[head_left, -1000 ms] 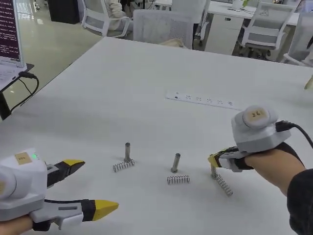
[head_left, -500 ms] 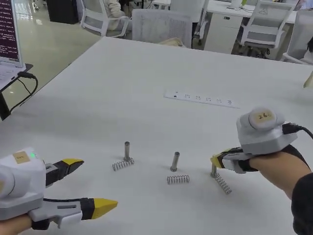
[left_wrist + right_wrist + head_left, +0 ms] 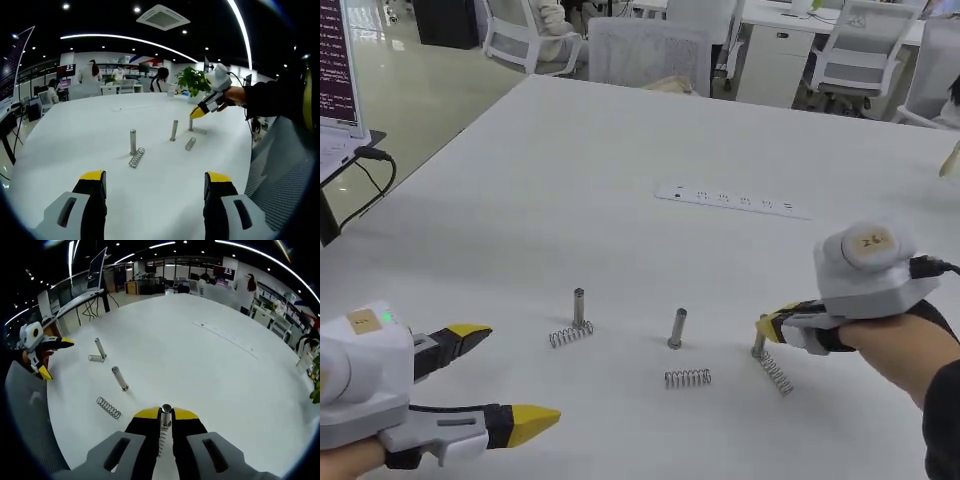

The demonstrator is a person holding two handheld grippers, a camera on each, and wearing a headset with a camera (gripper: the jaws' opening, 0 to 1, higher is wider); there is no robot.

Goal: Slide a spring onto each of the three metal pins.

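Observation:
Three upright metal pins stand in a row on the white table: left pin [image 3: 579, 305], middle pin [image 3: 678, 327], right pin [image 3: 758, 345]. A spring lies flat by each: left spring [image 3: 571, 335], middle spring [image 3: 687, 378], right spring [image 3: 775, 370]. My right gripper [image 3: 765, 326] has its yellow tips closed around the top of the right pin [image 3: 166, 412], with the right spring [image 3: 161, 437] under the jaws. My left gripper [image 3: 505, 375] hovers open and holds nothing at the near left, well short of the left pin [image 3: 132, 141] and its spring [image 3: 136, 157].
A white power strip [image 3: 732, 203] lies across the table beyond the pins. A laptop [image 3: 335, 80] and a black cable [image 3: 375, 180] sit off the left edge. Office chairs [image 3: 650, 55] stand behind the far edge.
The middle spring has rolled a little toward the near edge. My right hand has shifted slightly to the right, its tips still at the right pin. The left gripper has stayed put.

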